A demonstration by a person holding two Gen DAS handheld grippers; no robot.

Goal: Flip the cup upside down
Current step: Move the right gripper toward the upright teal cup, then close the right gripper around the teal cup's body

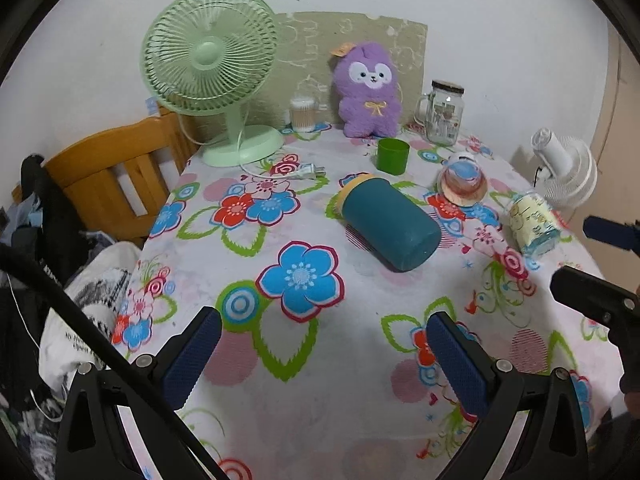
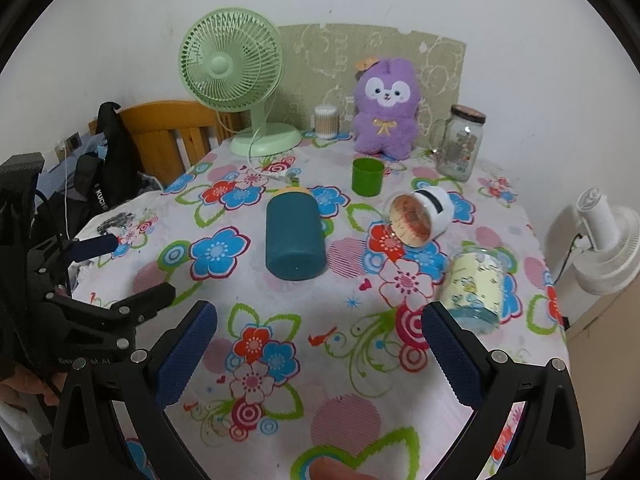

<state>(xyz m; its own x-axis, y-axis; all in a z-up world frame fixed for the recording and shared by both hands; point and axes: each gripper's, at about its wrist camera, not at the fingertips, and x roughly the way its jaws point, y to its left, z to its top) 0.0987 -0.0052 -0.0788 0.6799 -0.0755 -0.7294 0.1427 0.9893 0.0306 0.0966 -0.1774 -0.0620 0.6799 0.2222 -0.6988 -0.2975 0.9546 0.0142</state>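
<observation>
beside the right gripper [image 2: 320, 344], glass cup [image 2: 476, 288] print blurred.

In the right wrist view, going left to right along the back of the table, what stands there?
Green desk fan → cotton swab container → purple plush toy → glass mason jar mug.

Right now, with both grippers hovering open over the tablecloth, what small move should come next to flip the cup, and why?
Probably advance the right gripper toward the green cup, jaws kept open. It is the only cup standing upright, mouth up; the teal cup beside it already lies on its side. Both grippers are empty and well short of it; the left gripper can wait.
</observation>
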